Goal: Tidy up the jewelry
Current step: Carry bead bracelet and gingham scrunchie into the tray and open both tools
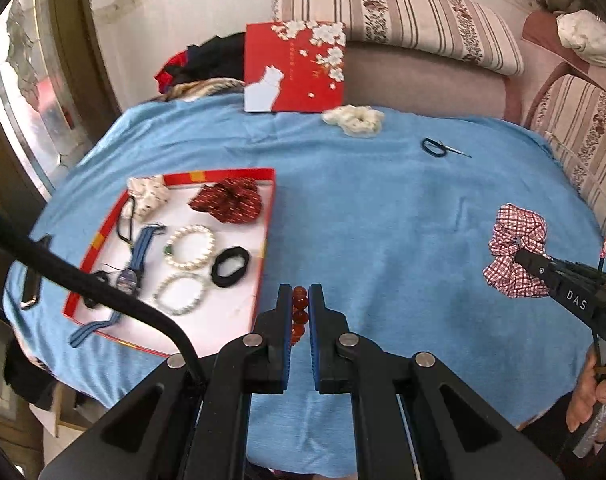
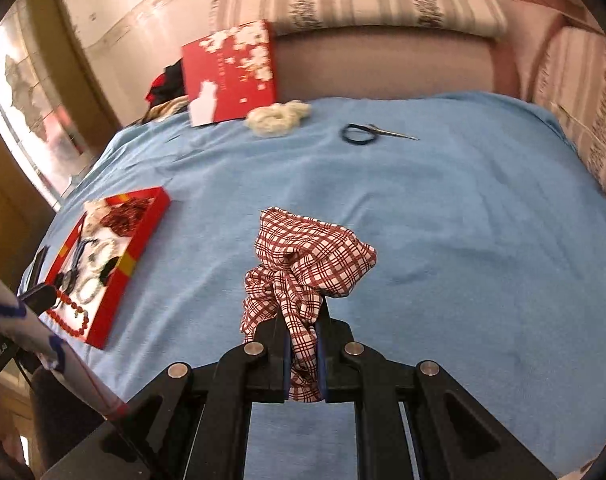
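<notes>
My left gripper is shut on a red bead bracelet, held just right of the red-rimmed tray; the bracelet also shows in the right wrist view hanging at the tray's near end. The tray holds two pearl bracelets, a black hair tie, a red patterned scrunchie, a white scrunchie and a blue-strapped watch. My right gripper is shut on a red-and-white checked scrunchie, lifted above the blue cloth; it also shows in the left wrist view.
A red box lid with a white cat leans at the back. A cream scrunchie and a dark hair tie beside a thin metal pin lie on the far cloth. A phone lies left of the tray. Striped cushions stand behind.
</notes>
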The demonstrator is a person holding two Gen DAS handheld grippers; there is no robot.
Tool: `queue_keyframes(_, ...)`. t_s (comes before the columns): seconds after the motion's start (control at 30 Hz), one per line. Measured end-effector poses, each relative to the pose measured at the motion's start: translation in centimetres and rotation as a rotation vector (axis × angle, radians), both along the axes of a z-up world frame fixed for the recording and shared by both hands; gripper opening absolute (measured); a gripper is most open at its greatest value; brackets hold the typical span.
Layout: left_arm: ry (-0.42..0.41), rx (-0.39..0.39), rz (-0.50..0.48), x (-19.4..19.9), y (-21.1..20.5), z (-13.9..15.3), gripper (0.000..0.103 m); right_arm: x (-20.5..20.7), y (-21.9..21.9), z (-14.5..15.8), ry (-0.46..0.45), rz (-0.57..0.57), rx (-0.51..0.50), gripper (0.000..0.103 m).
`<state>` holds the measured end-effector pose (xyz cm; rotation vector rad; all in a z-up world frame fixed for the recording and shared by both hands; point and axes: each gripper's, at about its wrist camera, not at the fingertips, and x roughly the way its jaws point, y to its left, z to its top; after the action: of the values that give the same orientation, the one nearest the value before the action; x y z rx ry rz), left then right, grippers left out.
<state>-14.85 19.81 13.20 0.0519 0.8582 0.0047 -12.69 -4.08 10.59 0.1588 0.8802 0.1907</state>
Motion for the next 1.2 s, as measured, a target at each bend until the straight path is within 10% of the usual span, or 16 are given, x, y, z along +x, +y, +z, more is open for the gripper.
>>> queue_keyframes(0.6,0.000,-0.095,0.121,0.7,7.2,1.2,0.007,1.9,10.9,2.5,-0.007,0.202,-0.080,0.010)
queue_keyframes(1.2,0.094,-0.244,0.135,9.5,19.6,-0.1,0.007,3.1,23.8,2.1,0.080,0.463,0.020,0.010)
